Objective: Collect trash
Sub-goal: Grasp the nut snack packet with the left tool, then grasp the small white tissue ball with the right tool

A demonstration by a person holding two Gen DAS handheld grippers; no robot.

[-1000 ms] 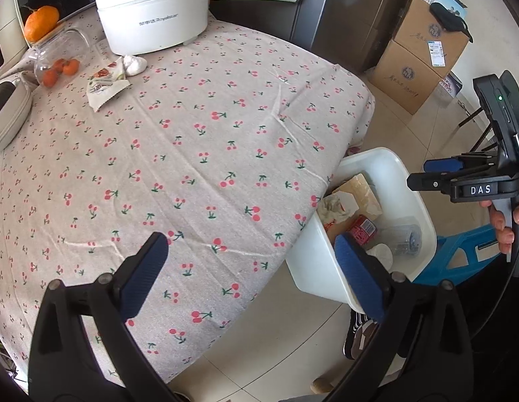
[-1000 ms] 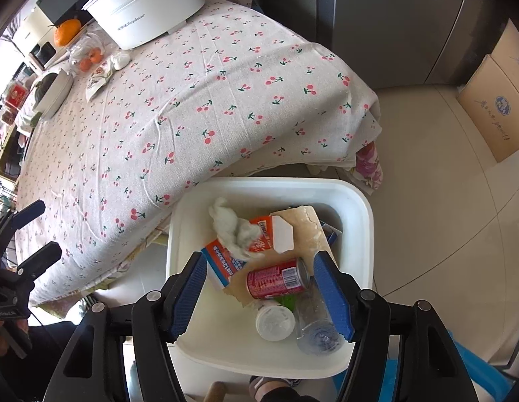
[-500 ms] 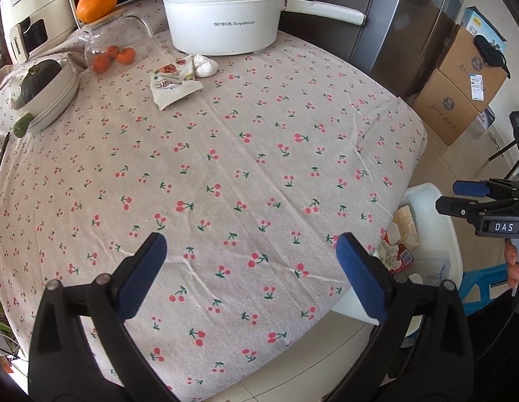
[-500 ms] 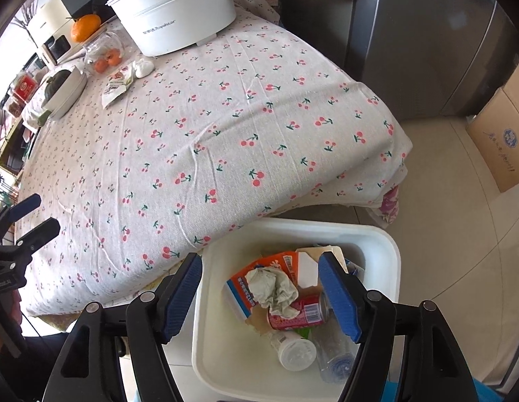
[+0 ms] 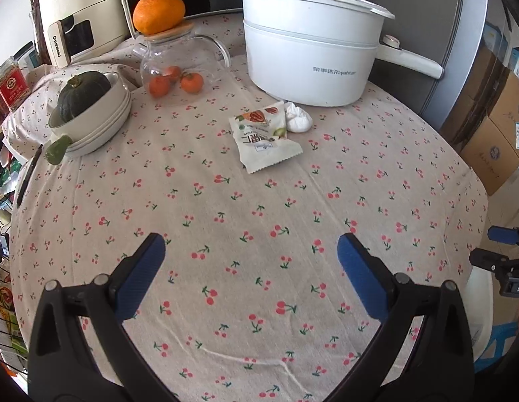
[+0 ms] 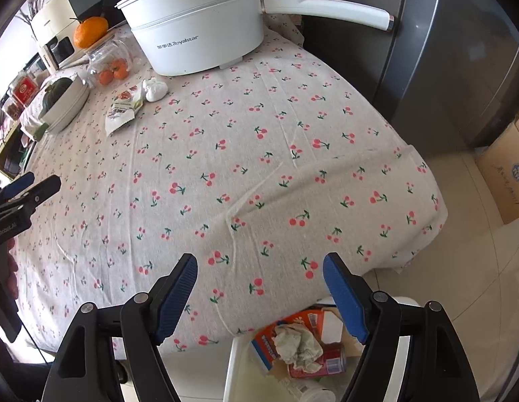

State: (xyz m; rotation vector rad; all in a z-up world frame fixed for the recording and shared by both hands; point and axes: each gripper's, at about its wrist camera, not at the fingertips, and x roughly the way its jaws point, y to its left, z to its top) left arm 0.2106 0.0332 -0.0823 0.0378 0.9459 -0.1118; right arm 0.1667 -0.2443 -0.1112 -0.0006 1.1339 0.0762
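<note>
A torn white snack wrapper [image 5: 263,140] [image 6: 122,109] lies flat on the cherry-print tablecloth [image 5: 226,221], with a crumpled white tissue [image 5: 298,119] [image 6: 154,89] touching its far corner, in front of the white pot. My left gripper [image 5: 251,243] hovers open over bare cloth, well short of the wrapper. My right gripper [image 6: 259,261] hangs over the table's near edge, its jaws opening with nothing between them. Below it stands the white bin [image 6: 236,368], holding a red can [image 6: 321,363], a crumpled tissue [image 6: 298,343] and a carton.
A white electric pot [image 5: 309,57] with a long handle stands at the back. Left of it are a glass jug [image 5: 174,67] of small oranges and stacked bowls [image 5: 92,120] holding a green squash. A grey fridge [image 6: 444,67] and cardboard boxes [image 5: 494,134] stand to the right.
Both grippers have swung away from the bin and over the table. The wrapper and tissue now sit nearer the middle of the left view. The right jaws have widened a little.
</note>
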